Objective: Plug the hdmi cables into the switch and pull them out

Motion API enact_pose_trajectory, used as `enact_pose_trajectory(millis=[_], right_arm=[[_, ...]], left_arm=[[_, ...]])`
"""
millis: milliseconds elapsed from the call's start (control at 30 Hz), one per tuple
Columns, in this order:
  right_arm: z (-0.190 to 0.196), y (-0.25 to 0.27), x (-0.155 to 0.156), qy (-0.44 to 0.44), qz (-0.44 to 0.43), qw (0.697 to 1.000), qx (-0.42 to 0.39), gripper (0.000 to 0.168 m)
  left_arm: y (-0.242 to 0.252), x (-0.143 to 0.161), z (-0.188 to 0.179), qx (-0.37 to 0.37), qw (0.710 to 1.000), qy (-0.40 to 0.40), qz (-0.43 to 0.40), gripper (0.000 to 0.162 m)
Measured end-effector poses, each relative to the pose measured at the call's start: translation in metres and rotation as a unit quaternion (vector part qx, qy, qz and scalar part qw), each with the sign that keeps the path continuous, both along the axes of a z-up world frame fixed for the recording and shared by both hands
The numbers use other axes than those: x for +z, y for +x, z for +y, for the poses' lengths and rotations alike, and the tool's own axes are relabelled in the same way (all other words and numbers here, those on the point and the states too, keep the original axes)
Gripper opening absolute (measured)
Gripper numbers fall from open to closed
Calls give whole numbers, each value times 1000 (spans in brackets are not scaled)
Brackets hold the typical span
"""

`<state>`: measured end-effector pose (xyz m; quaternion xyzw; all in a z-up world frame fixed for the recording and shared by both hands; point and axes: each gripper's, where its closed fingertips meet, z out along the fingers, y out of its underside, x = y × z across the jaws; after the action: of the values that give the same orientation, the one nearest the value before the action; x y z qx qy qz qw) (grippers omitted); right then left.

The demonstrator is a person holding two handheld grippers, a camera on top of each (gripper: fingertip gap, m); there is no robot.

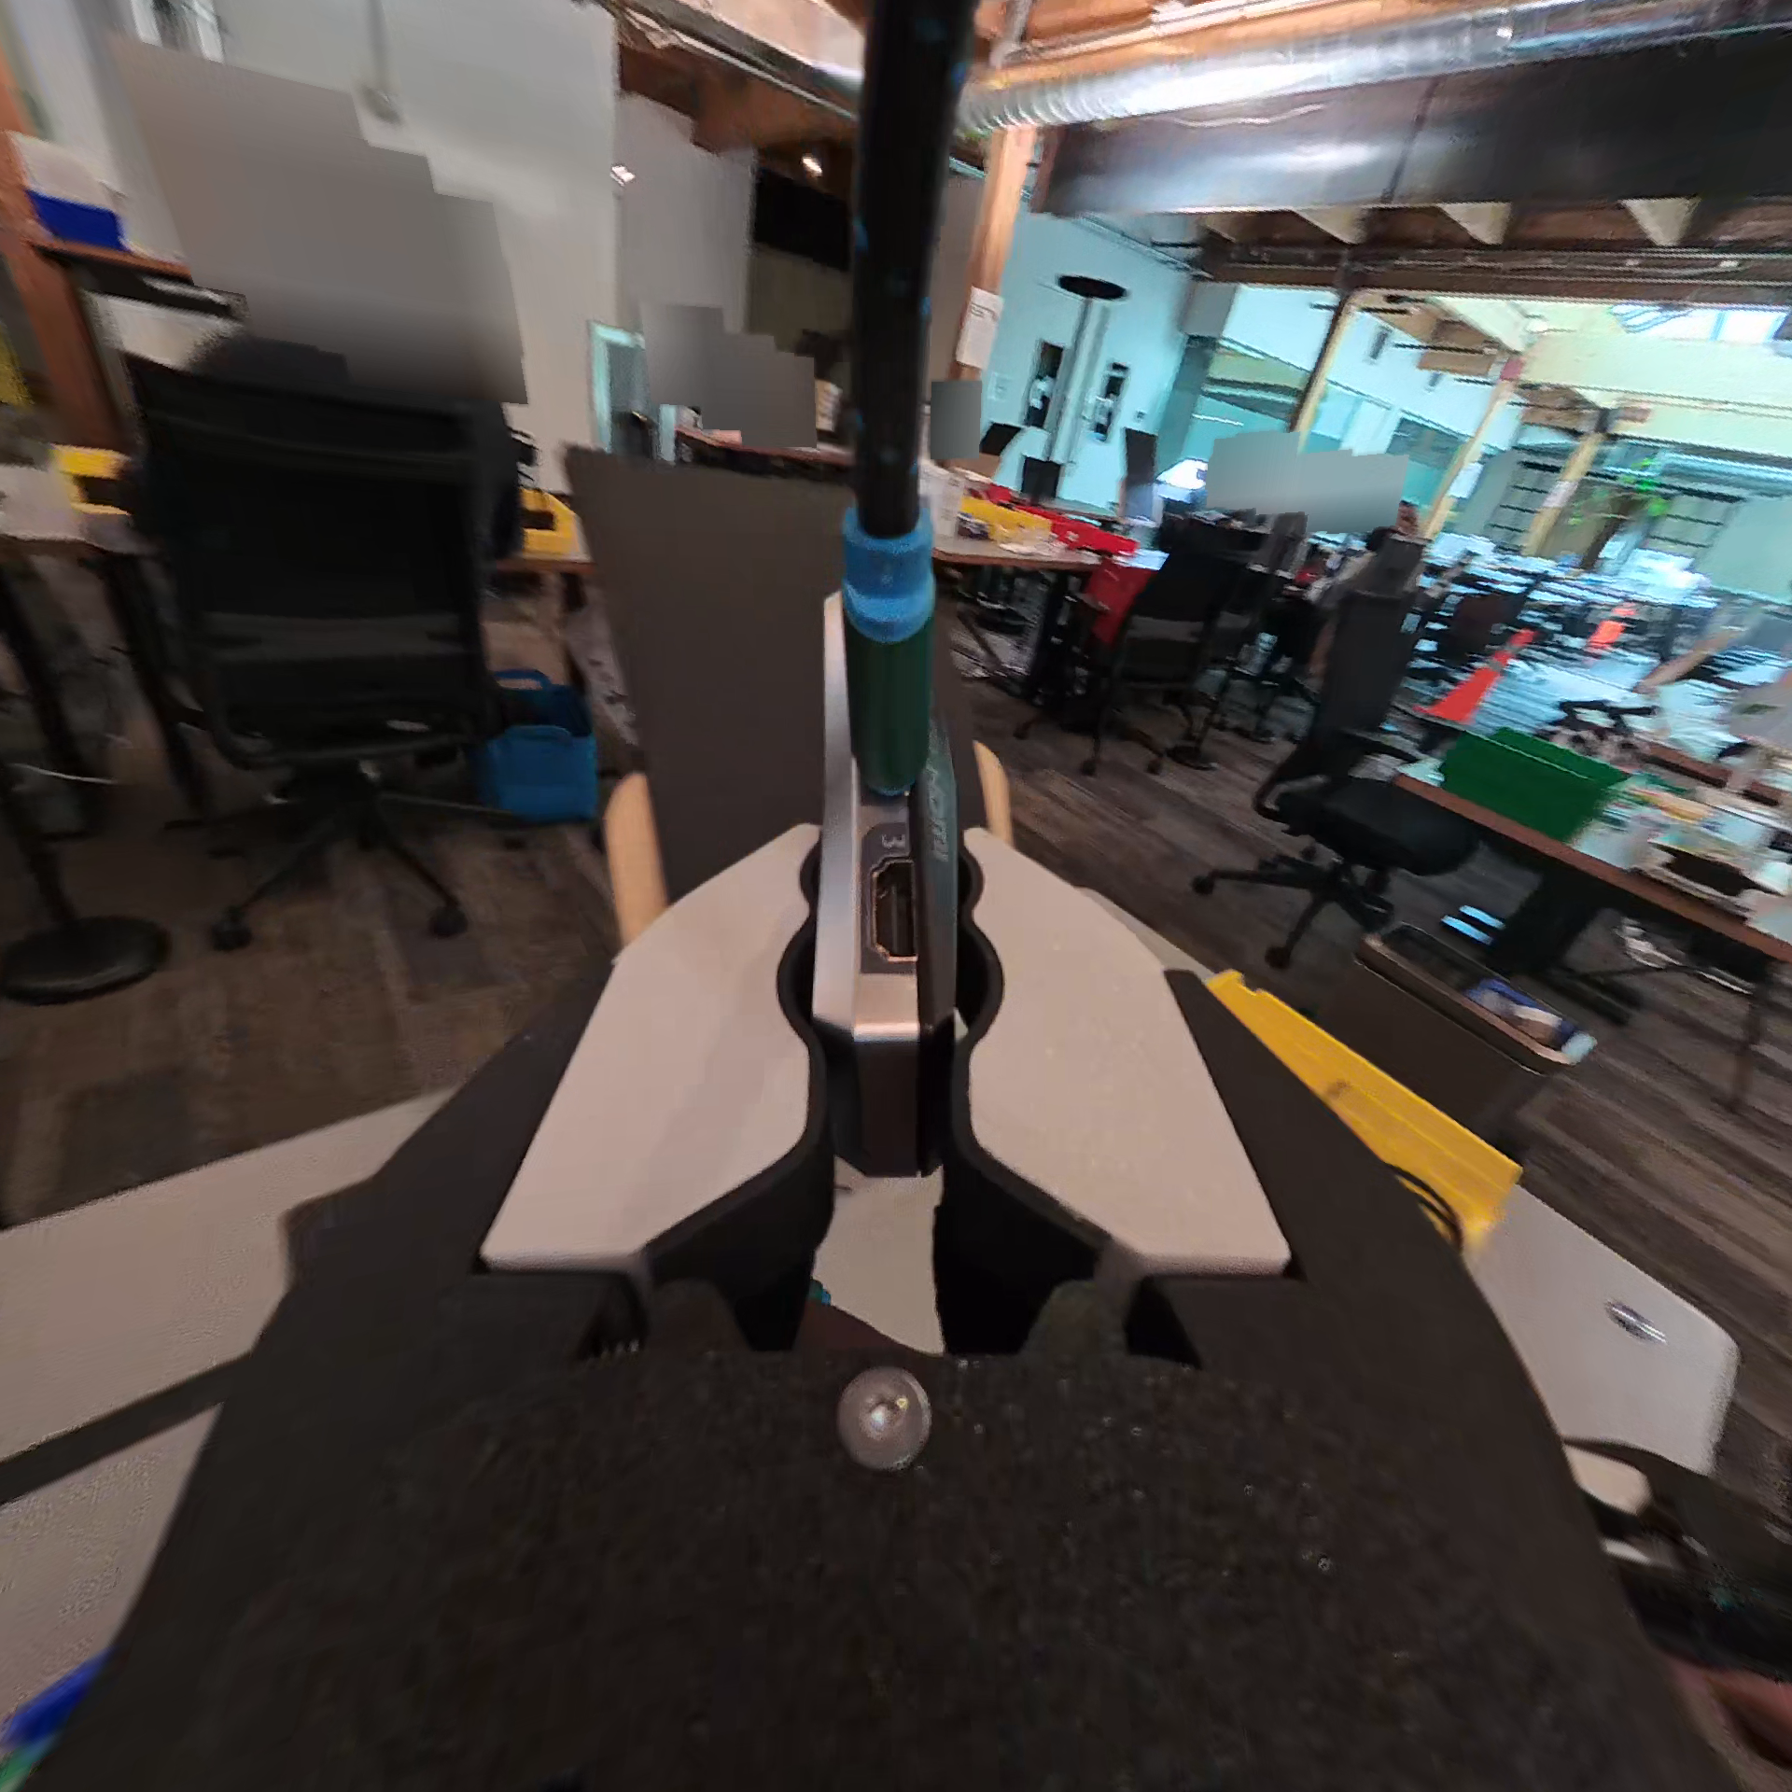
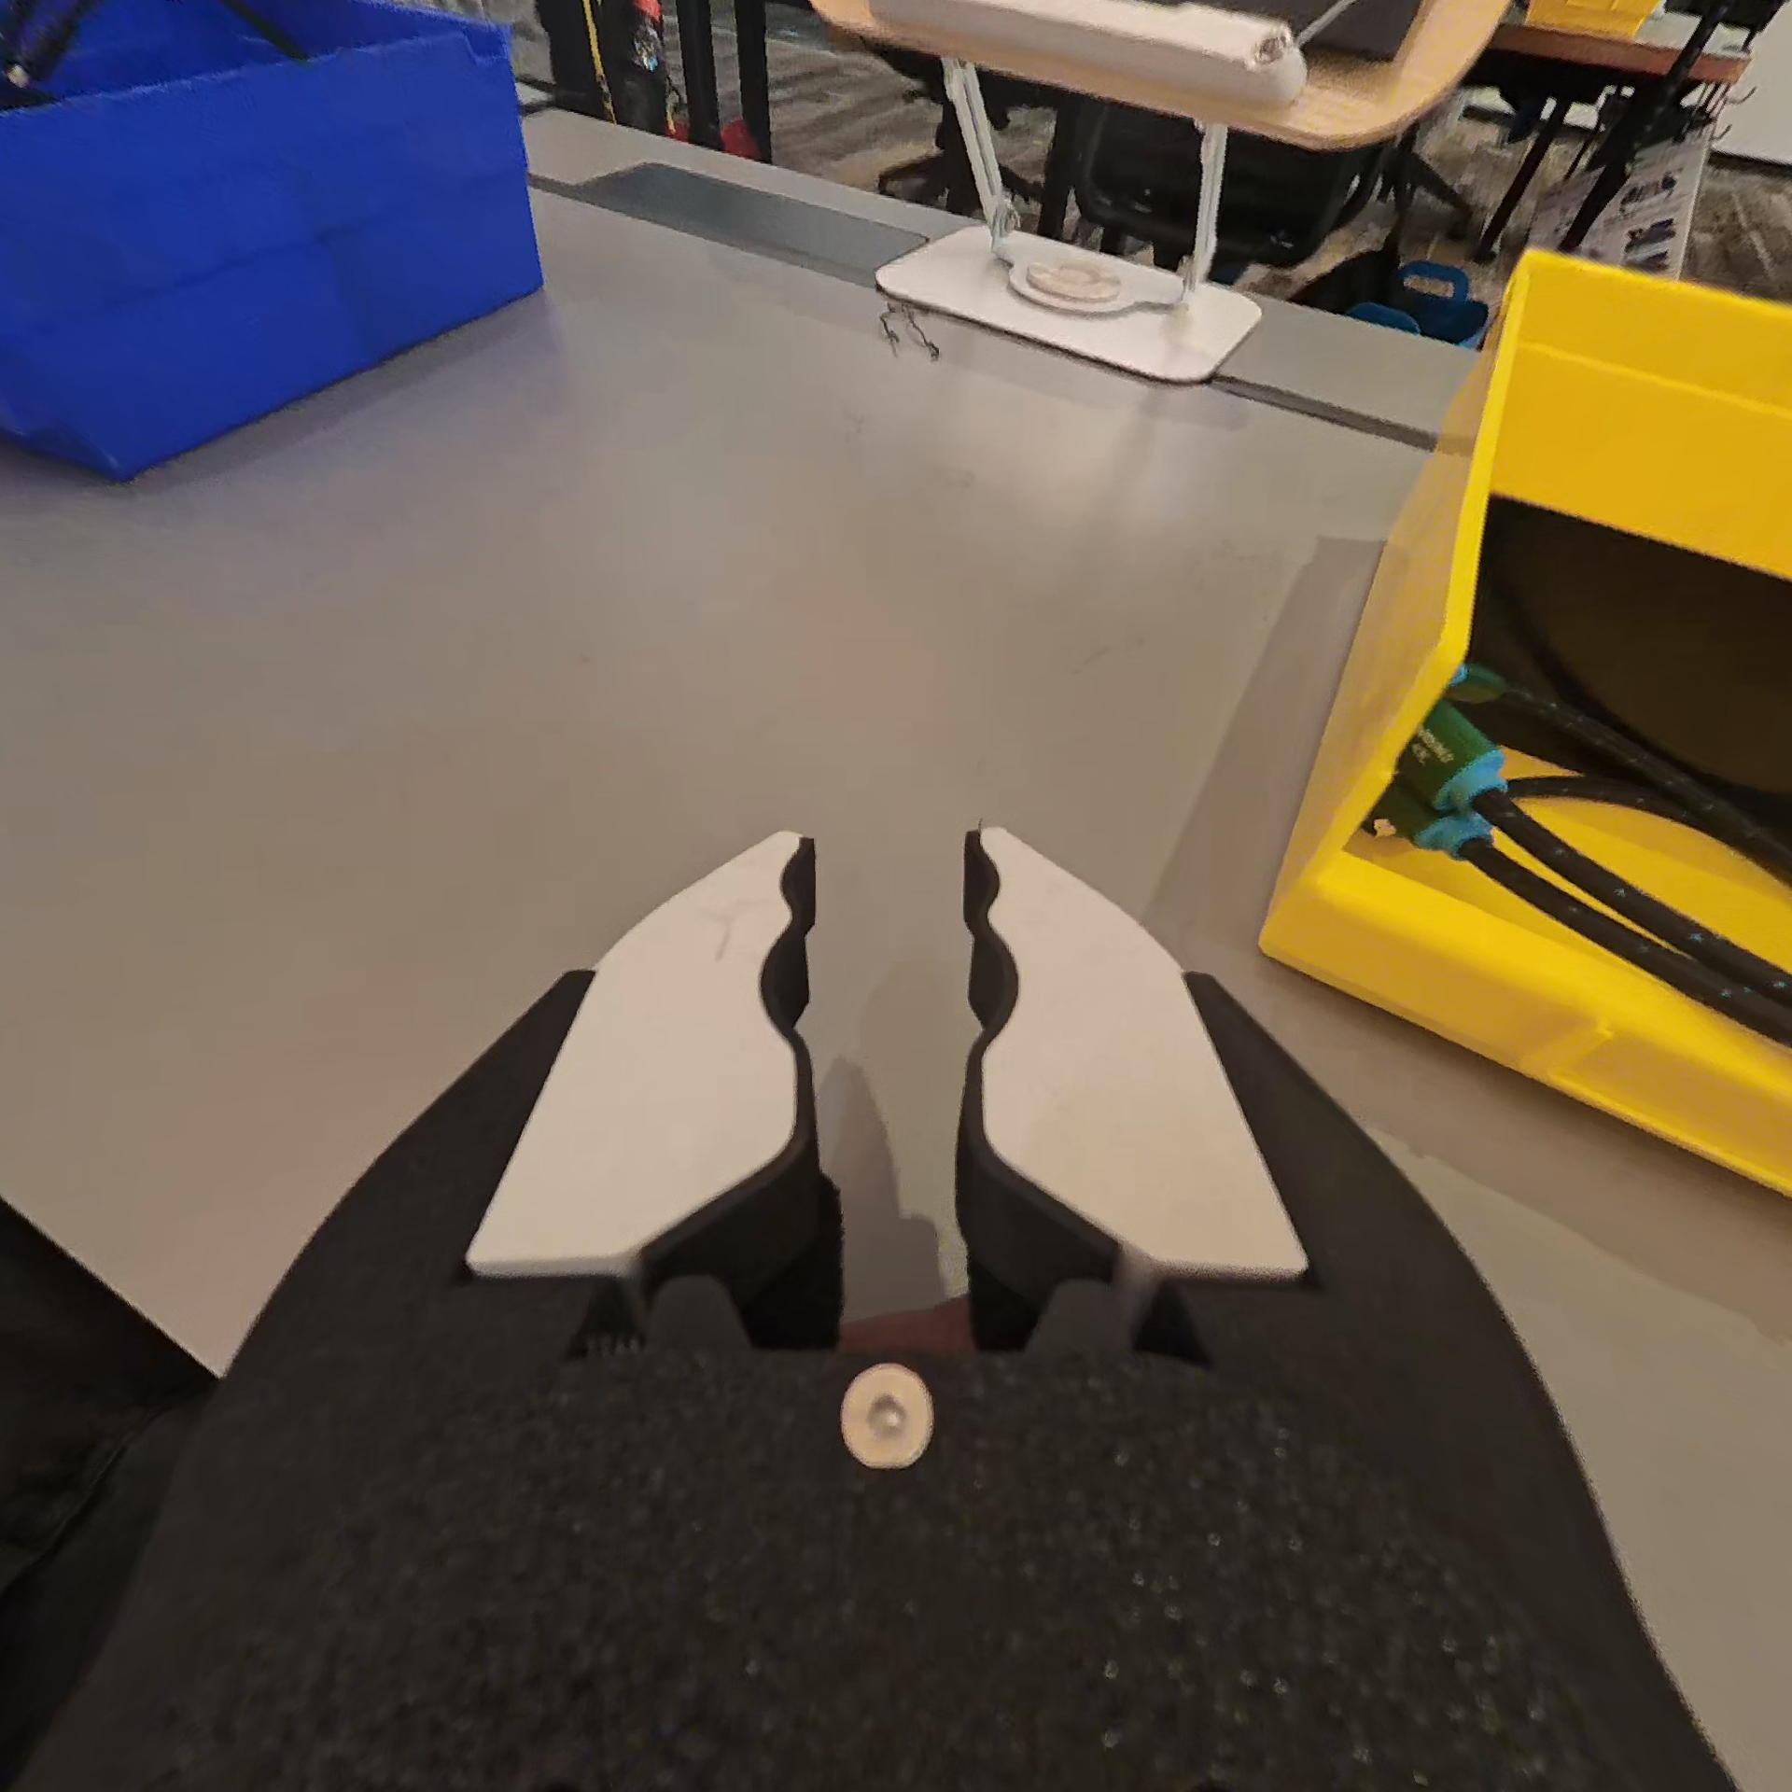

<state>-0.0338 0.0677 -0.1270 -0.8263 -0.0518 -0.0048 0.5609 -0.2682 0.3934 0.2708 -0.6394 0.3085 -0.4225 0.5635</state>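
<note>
In the left wrist view my left gripper is shut on a grey metal HDMI switch, held on edge in the air. One empty port faces me. Above it a green HDMI plug with a blue collar sits in the switch, and its black braided cable runs straight up out of view. In the right wrist view my right gripper is open and empty, low over the grey table. More green HDMI plugs with black cables lie in a yellow bin to its right.
A blue bin stands at the table's far left. A white lamp base sits at the far edge. In the left wrist view, office chairs, desks and a yellow bin lie beyond the table's edge. The left gripper's tips are roughly 60 centimetres from the right gripper's.
</note>
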Motion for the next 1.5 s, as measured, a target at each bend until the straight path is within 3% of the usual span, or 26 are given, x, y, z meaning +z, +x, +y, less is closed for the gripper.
enact_pose_trajectory(millis=[133,367,500,600,700,800,1033,1067,1100,1200,1300,1400,1500], right_arm=[[17,-14,35,40,13,999,32,30],[50,-57,163,168,-55,979,104,34],[65,-79,195,169,-16,972,161,35],[61,-89,203,155,121,953,230,35],[36,-104,212,142,263,888,350,35],[18,-110,222,125,328,839,415,36],[38,-129,185,56,192,893,403,44],[37,-133,181,55,179,892,411,40],[33,-137,179,53,174,884,431,20],[46,-129,177,72,165,901,394,20],[67,-107,174,100,178,926,319,20],[88,-70,164,120,237,939,219,20],[101,-39,148,126,315,931,132,20]], left_arm=[[47,-38,-55,-95,994,-51,0,23],[112,-110,-148,-170,979,-109,-18,23],[132,-147,-214,-291,949,-123,-15,23],[123,-158,-257,-387,918,-83,-21,23],[107,-173,-284,-462,885,-51,14,22],[102,-194,-288,-480,873,-26,86,22],[102,-228,-305,-535,808,31,244,22],[103,-231,-303,-534,803,34,264,22],[104,-234,-299,-531,798,37,282,22],[112,-233,-279,-503,809,45,300,26],[117,-202,-222,-397,881,47,254,43],[95,-169,-141,-207,960,18,186,44],[59,-165,-113,-45,987,45,146,43]])
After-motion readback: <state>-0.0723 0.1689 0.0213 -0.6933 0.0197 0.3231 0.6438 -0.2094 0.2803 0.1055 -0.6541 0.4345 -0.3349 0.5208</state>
